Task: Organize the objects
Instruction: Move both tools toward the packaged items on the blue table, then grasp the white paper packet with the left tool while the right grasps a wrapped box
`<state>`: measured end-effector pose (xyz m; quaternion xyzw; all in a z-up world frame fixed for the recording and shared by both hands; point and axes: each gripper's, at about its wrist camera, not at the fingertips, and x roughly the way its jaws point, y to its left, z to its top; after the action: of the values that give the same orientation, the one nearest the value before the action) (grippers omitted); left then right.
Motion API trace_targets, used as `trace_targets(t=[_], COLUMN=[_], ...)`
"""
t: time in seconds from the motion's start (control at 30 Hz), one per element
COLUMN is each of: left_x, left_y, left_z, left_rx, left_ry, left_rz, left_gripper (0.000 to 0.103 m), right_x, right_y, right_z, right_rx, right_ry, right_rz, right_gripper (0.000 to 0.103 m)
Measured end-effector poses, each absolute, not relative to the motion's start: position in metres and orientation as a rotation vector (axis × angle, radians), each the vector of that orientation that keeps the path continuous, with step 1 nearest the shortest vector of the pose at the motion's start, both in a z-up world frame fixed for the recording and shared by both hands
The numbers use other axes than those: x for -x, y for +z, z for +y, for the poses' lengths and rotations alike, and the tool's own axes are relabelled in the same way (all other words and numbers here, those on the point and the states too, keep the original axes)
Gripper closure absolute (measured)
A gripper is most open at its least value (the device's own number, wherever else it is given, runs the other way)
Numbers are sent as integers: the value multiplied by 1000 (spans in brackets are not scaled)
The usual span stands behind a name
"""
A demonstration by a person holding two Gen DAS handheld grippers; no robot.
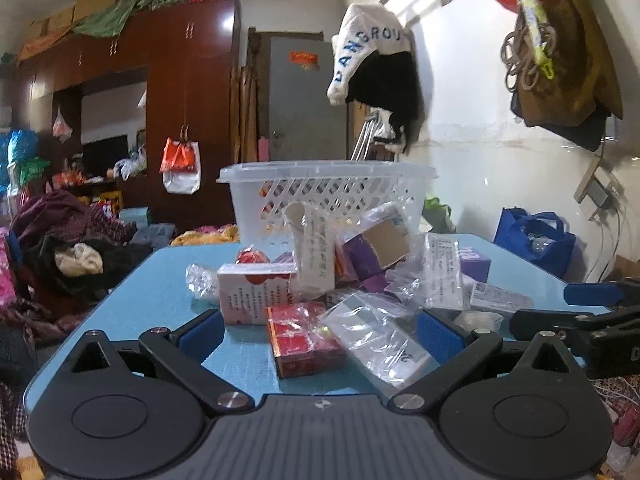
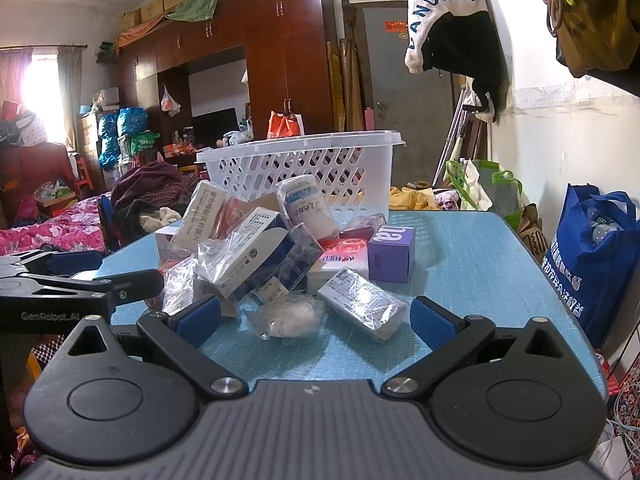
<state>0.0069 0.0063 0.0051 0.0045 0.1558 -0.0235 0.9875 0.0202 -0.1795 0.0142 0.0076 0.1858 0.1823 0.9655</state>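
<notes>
Barely started, I'd say: the table (image 2: 460,264) carries the whole job. The basket (image 2: 300,168) stands at twelve o'clock, contents hard to make out. The pile (image 2: 280,256) of boxes and packets sprawls before it, unsorted. Left gripper (image 1: 320,330) and right gripper (image 2: 316,318) are both spread wide, gripping nothing.

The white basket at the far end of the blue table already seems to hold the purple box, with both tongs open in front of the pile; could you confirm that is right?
Not quite: the purple box is not in the white basket; the right wrist view shows it standing on the blue table at the pile's right edge. The left tongs and right tongs are indeed open.
</notes>
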Motion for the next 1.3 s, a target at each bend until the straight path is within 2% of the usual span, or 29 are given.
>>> trace_targets(t=[0.23, 1.3], left_x=[-2, -1], left_y=[5, 1], left_z=[2, 1], left_rx=[-60, -72], left_ry=[-32, -42], left_rz=[264, 264], left_gripper=[0, 1], right_x=[-21, -22], right_y=[13, 13], right_z=[-180, -182], right_rx=[-19, -24], right_ry=[369, 424], right_rz=[383, 369], right_gripper=[0, 0])
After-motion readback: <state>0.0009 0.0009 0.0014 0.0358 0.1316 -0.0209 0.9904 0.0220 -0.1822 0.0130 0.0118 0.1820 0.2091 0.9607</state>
